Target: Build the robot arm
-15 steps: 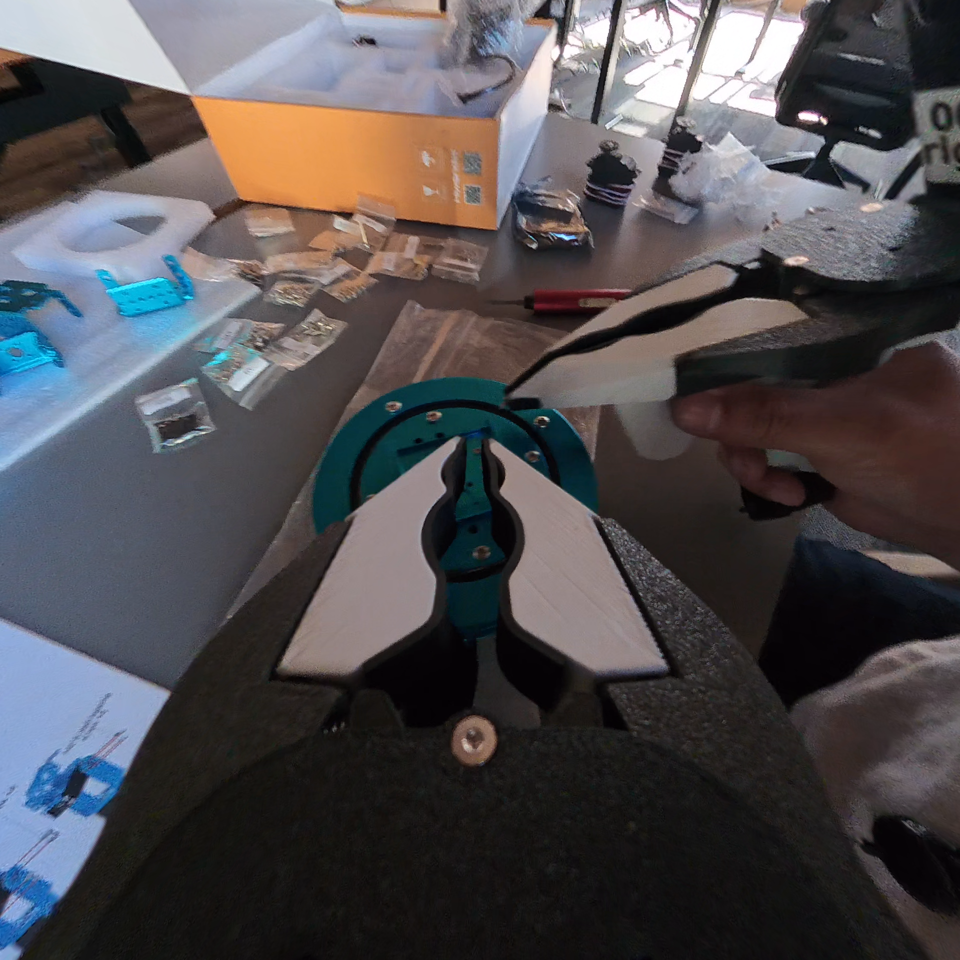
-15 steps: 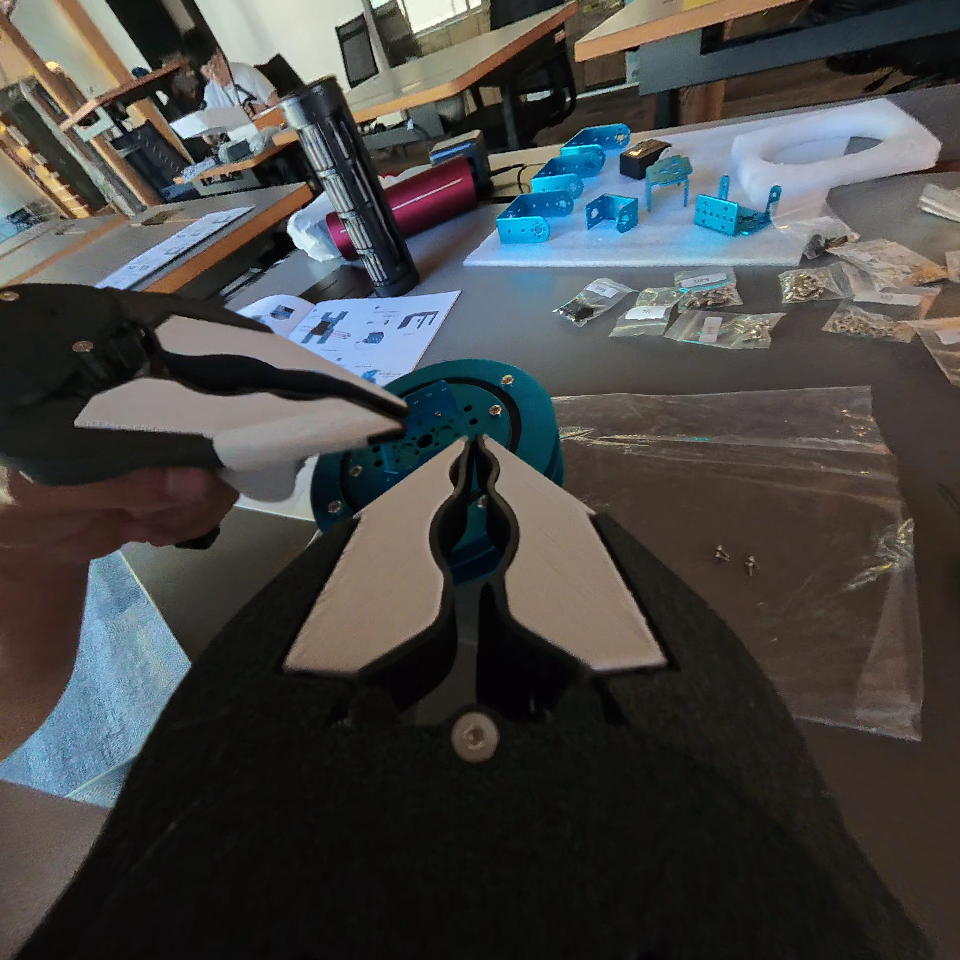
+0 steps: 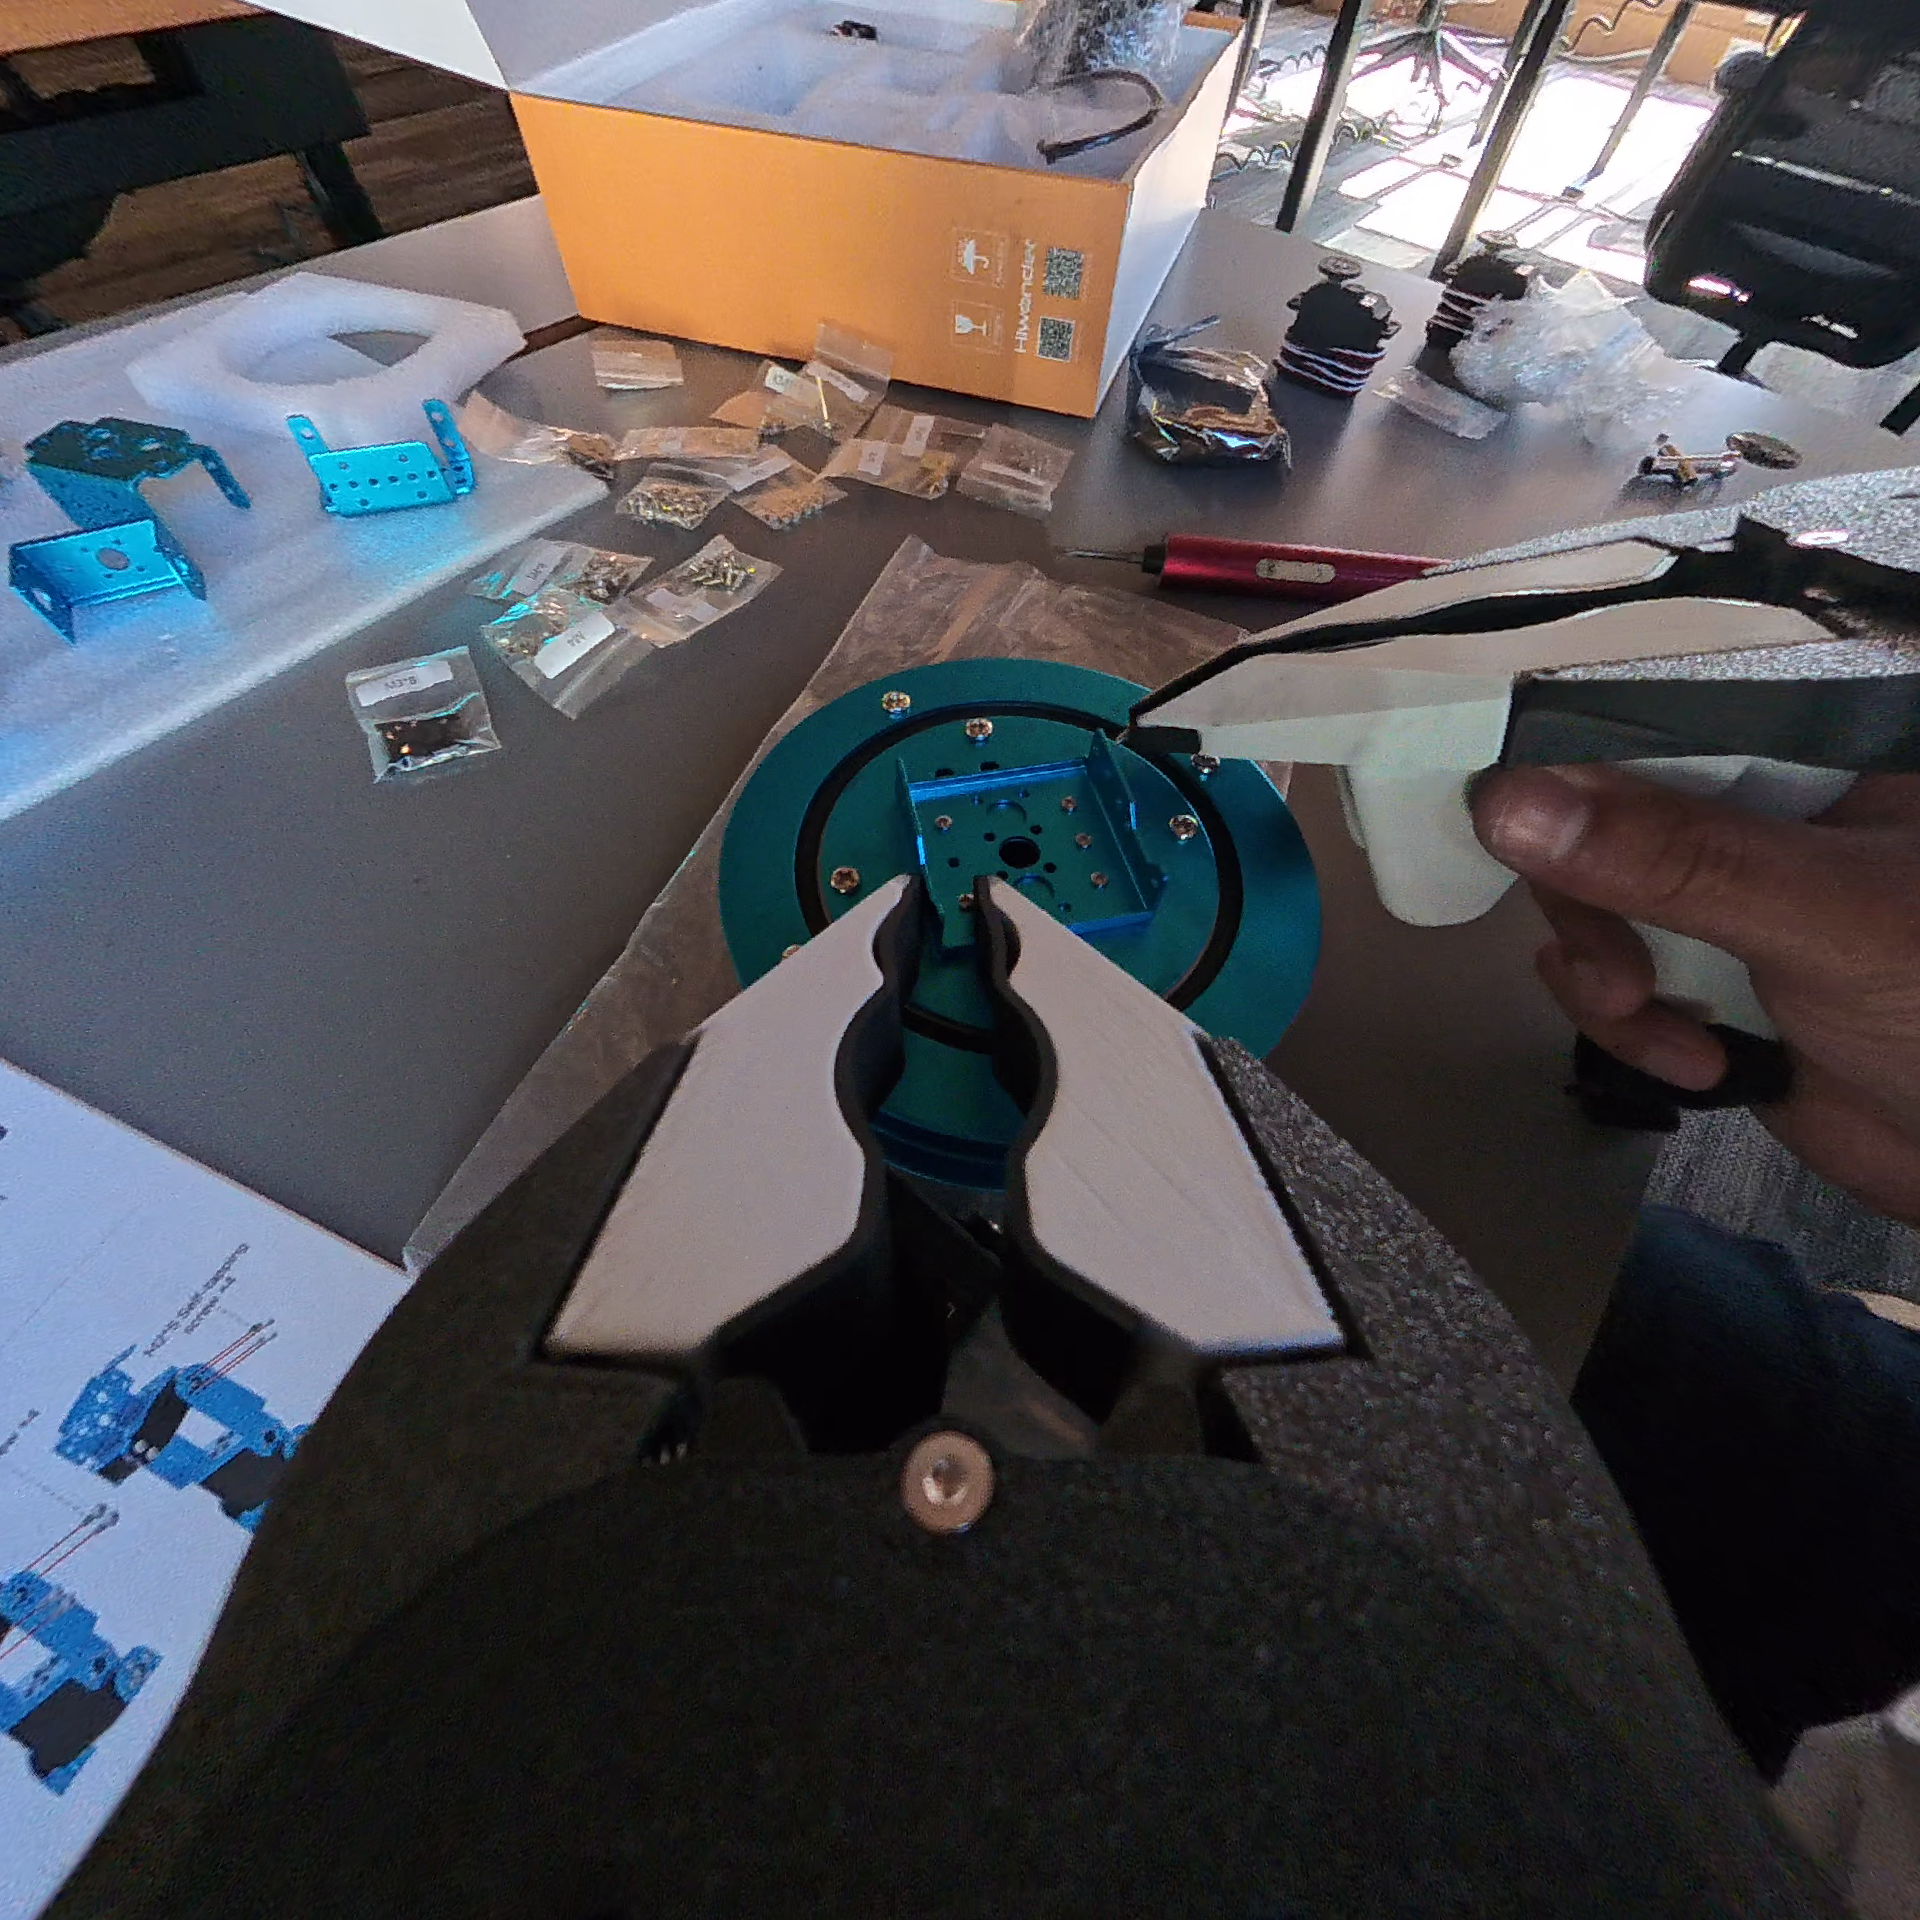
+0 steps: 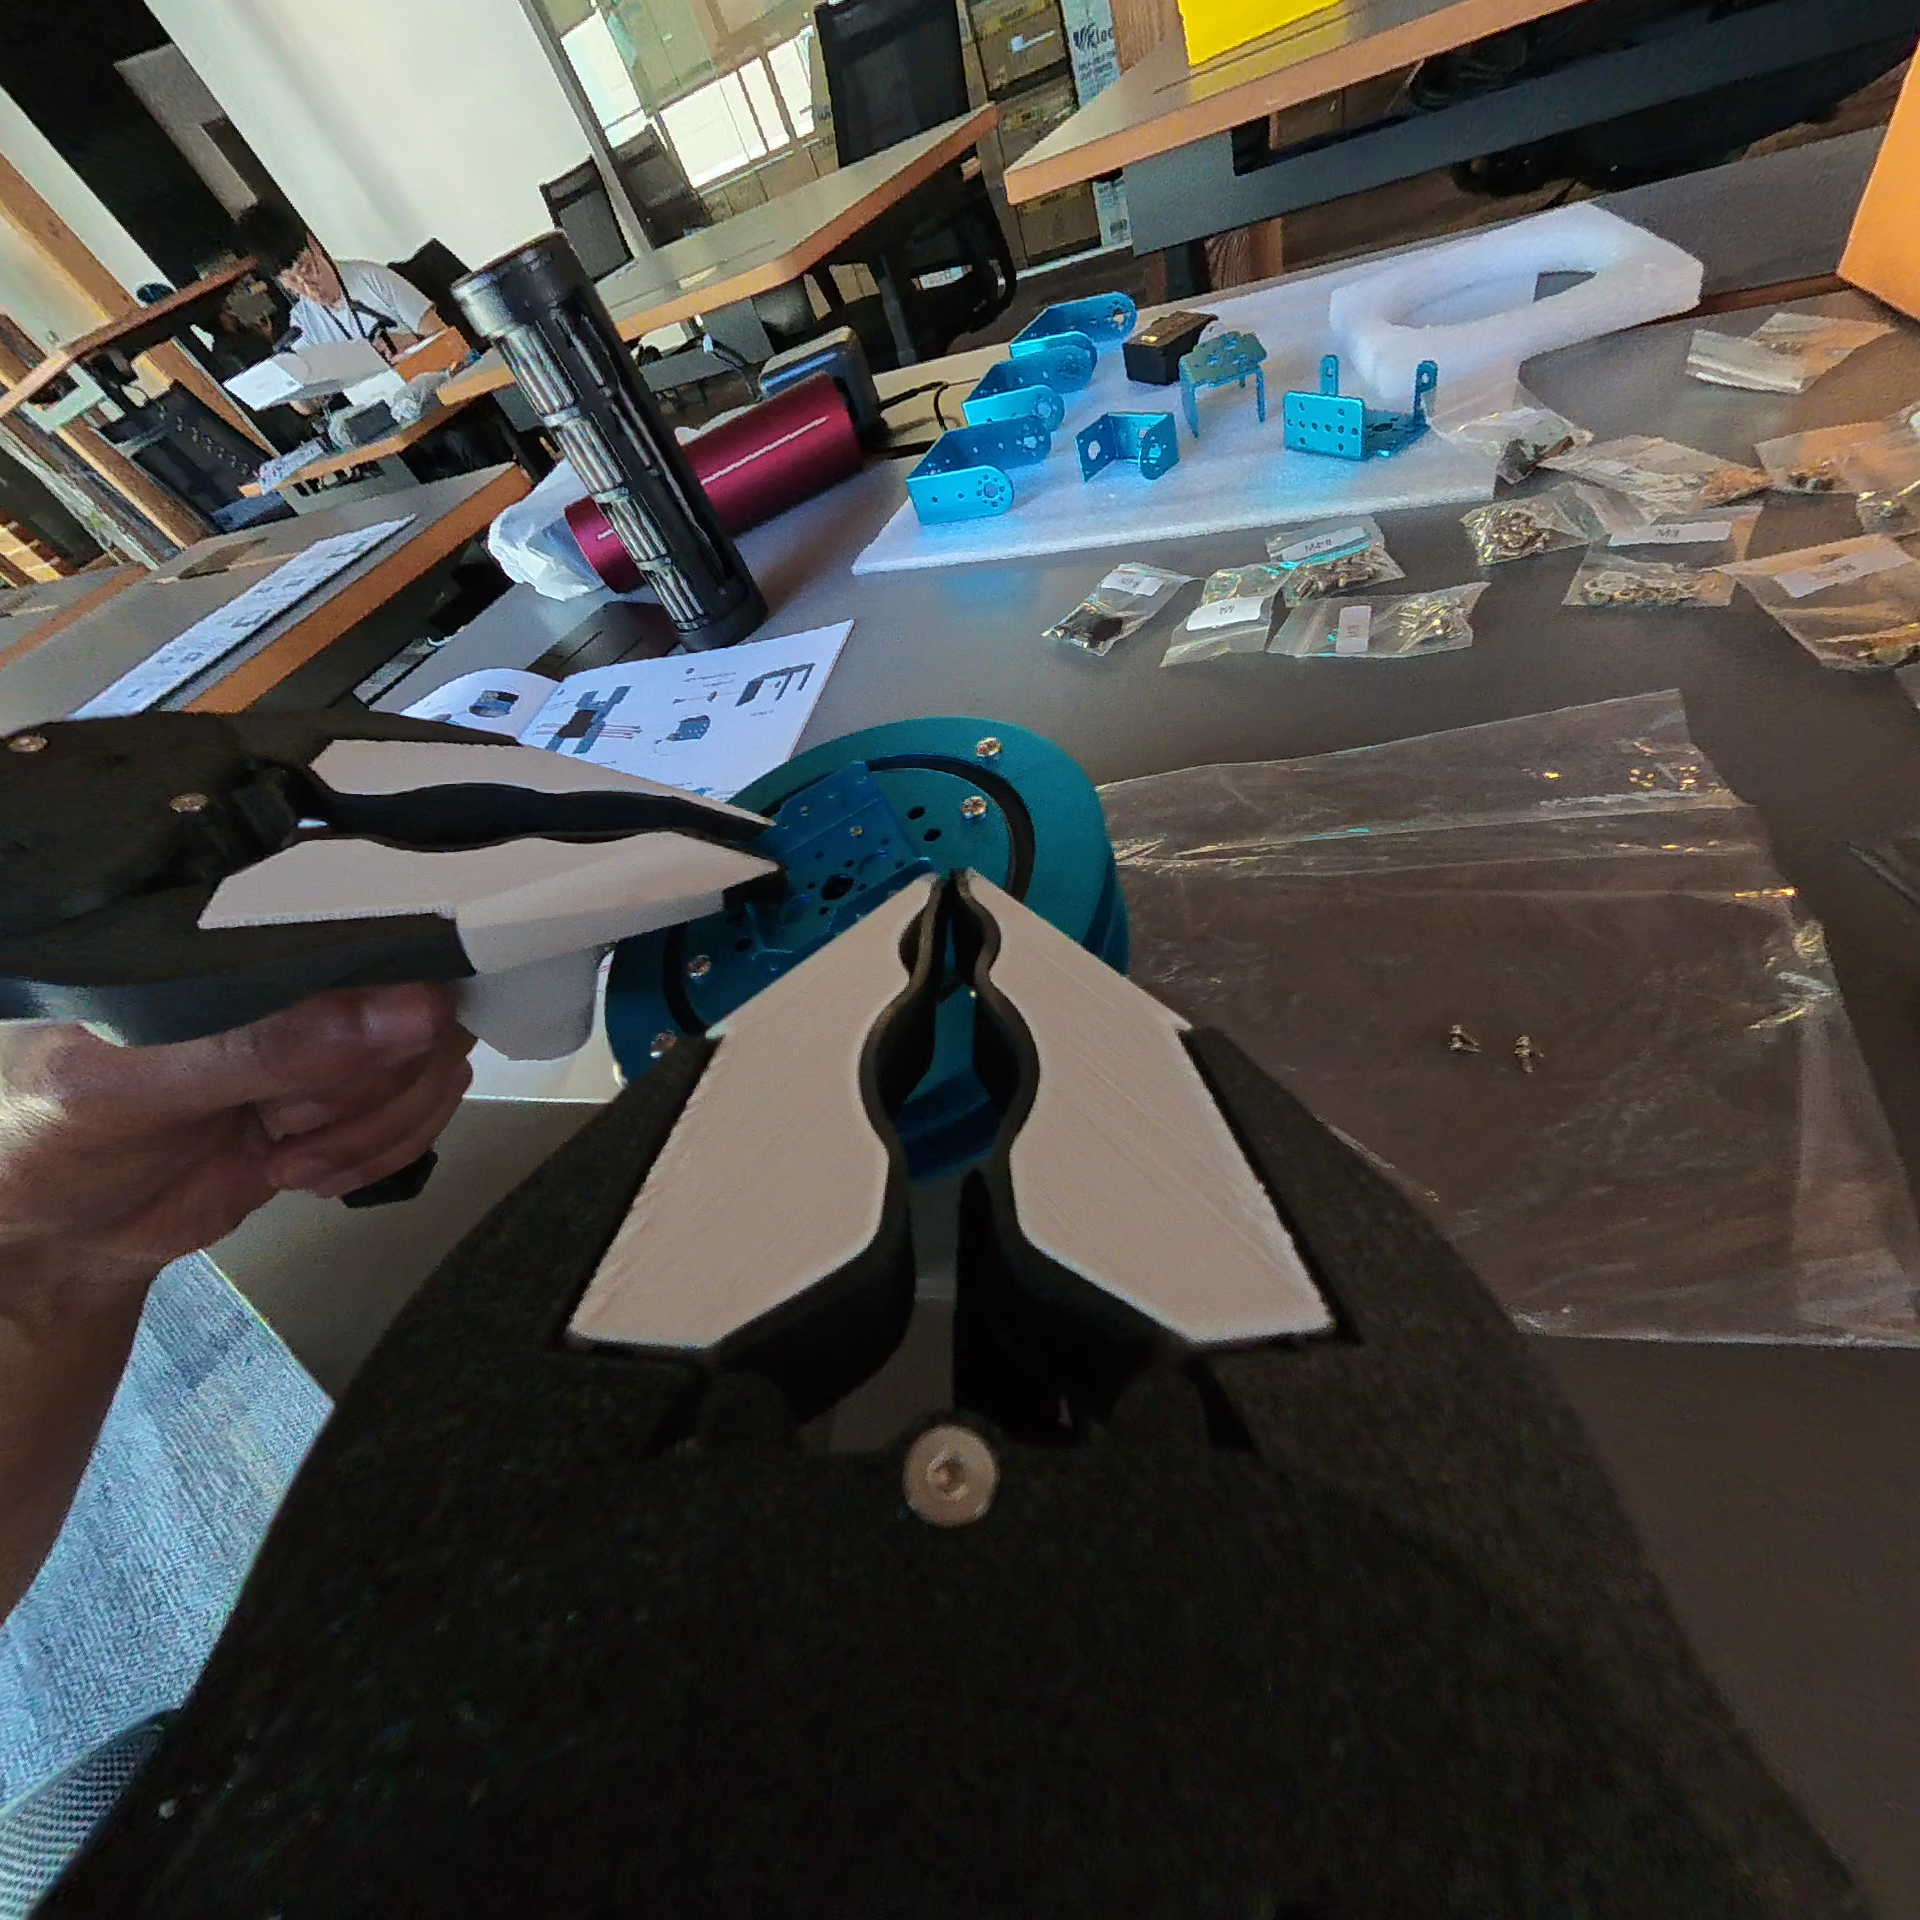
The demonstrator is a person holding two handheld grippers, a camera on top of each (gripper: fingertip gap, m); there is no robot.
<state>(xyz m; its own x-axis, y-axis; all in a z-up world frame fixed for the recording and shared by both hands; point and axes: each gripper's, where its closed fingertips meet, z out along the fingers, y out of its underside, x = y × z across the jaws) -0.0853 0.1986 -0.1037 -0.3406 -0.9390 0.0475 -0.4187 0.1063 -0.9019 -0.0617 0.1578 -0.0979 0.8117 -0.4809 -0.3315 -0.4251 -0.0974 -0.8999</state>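
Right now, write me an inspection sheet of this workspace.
Surface: grey table with a clear plastic sheet on it.
Things handled: blue bracket sits on the teal round base.
Clutter: screw bags, blue brackets on white foam, red screwdriver, orange box, instruction sheet, two loose screws.
Grippers: left gripper shut on the bracket's near wall; right gripper shut on its far wall.
Cables: black cable in the box.
Surroundings: other desks, chairs, a seated person.
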